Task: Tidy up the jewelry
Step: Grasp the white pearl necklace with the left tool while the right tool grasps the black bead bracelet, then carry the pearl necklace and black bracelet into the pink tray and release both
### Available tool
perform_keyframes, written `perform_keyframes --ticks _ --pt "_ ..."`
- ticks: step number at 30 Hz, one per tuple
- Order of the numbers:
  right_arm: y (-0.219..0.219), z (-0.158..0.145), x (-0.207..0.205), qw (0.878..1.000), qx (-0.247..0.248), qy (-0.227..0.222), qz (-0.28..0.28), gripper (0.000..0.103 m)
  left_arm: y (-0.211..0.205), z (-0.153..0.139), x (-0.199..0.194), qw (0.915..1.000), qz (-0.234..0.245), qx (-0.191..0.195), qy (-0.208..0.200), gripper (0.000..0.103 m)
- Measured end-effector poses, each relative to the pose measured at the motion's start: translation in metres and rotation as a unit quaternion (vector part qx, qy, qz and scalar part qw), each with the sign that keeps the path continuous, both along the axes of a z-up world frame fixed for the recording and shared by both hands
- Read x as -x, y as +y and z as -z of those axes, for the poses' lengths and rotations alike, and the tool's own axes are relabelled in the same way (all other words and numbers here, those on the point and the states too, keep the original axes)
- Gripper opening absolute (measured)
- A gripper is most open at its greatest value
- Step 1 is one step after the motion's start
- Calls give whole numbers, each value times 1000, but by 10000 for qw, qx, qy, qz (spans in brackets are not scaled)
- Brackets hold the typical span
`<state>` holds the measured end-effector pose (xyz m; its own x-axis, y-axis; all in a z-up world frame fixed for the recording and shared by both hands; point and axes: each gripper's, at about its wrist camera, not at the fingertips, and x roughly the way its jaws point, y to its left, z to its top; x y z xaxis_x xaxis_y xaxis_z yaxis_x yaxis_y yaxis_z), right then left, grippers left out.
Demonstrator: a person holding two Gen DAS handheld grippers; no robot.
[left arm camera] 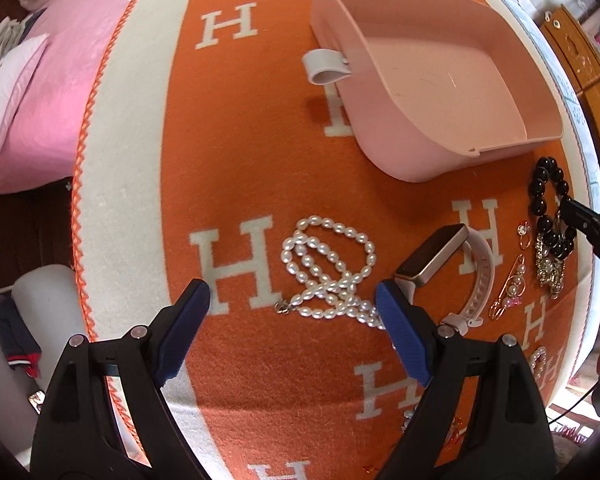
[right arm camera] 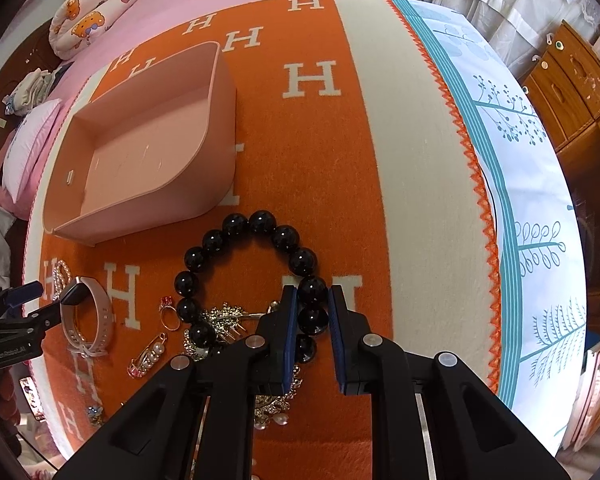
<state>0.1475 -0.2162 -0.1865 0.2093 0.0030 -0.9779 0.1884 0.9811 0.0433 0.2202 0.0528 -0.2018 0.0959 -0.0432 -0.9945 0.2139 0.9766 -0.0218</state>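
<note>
Hidden and cut-off pieces

We cannot see where the pearl necklace [left arm camera: 327, 276] ends, behind the left gripper [left arm camera: 294, 300]; the right gripper [right arm camera: 311, 300] hides the gold brooch [right arm camera: 276, 400] and some black bracelet [right arm camera: 256, 268] beads.

Jewelry on the blanket [left arm camera: 260, 380], near side of the bin [left arm camera: 427, 80]
Left to right: pearl necklace [left arm camera: 327, 268], watch [left arm camera: 443, 268], beaded bracelet [left arm camera: 549, 200].

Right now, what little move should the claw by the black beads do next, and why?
Probably lift the black bead bracelet and carry it toward the pink bin. The right claw looks closed around one bead, the bin sits just beyond with nothing in it, and the rest of the jewelry lies on the orange blanket.
</note>
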Motion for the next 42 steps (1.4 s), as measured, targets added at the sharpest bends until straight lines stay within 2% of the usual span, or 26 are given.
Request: perform_keyframes --ticks 4,7,9,11,16,21,28,31,42 --pt "4 3 -6 10000 5 -12 -1 15 -11 -2 -4 10000 1 42 29 80" --pt "4 3 -6 10000 11 -11 0 15 -14 -7 -1 9999 138 76 -35 55" --pt "5 3 -6 10000 10 -10 -2 15 -19 -12 -1 9997 242 88 -61 22" --pt "5 3 -6 10000 17 -17 -14 15 -23 -14 -1 9997 250 68 -50 8" --pt "7 1 -9 9999 -32 -47 -85 15 -16 -21 0 9998 2 172 -60 7" --pt "5 -16 -4 9994 -285 -174 -71 15 0 -52 4 9977 -381 483 -273 7" --pt "8 -65 7 9966 -554 -564 -247 15 1 -107 30 9937 -396 737 -739 7" --pt "14 -86 13 9947 -640 -717 -360 15 16 -125 49 9912 -403 898 -880 7" --pt "36 -159 30 9860 -783 -1230 -805 15 0 -208 78 9808 -310 1260 -1455 7"
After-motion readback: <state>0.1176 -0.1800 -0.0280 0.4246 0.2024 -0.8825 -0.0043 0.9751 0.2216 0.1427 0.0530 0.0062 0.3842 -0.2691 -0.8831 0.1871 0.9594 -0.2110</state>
